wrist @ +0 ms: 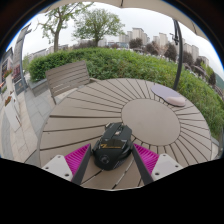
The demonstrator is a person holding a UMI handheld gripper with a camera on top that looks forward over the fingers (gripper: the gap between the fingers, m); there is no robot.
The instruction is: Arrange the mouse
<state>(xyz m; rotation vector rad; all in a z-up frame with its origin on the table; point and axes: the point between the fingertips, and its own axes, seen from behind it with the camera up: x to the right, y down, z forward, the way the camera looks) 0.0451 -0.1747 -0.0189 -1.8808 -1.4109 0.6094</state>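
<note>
— Where's the mouse (113,146) lying?
— On the round table (150,115), at its near edge, between the two fingers of the gripper (112,163), one finger at each side of it.
— Anything else on the table?
— A flat mat (168,97) on the far right part, well apart from the mouse.
— And behind the table?
— A bench (68,77) off the far left side, a hedge (130,64) behind it, then trees (98,24) and buildings (150,40) beyond

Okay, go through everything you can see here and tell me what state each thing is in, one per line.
Mouse: upright on the table, between the fingers.
Gripper: fingers close about the mouse; whether they press on it cannot be told.
Round slatted table: bears the mouse and a mouse pad.
Mouse pad: flat, at the table's far edge.
Bench: unoccupied, beyond the table.
</note>
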